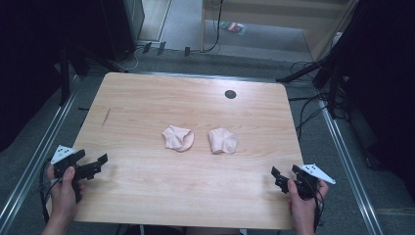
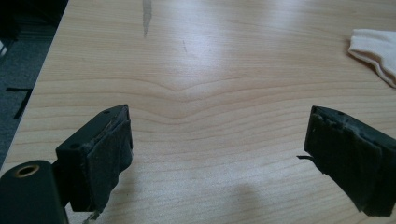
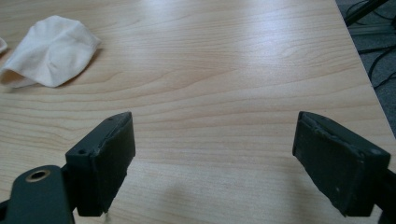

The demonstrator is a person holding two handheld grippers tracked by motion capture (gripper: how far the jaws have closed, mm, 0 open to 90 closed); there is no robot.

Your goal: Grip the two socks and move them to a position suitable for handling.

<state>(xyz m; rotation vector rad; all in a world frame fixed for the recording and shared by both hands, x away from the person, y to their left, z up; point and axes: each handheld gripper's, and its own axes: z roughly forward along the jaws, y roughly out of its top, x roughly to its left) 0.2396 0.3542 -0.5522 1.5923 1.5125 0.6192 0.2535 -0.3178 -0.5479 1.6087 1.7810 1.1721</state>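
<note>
**Two pale cloths lie mid-table, both grippers spread wide**

On the wooden table (image 1: 147,98), the left gripper (image 1: 93,166) sits at about 8 o'clock, jaws spread with nothing between them. The left cloth (image 1: 178,138) and right cloth (image 1: 222,140) lie crumpled just beside each other at the centre, apart. The right gripper (image 1: 284,177) sits at about 4 o'clock, jaws likewise spread and empty.

— What sort of place is this?
— A lab or recording room: a bare wooden desk (image 1: 147,103) on grey carpet (image 1: 195,58), metal floor rails (image 1: 44,156) at either side, loose cables (image 1: 308,105) trailing, dark stands (image 1: 333,83) around it.
</note>
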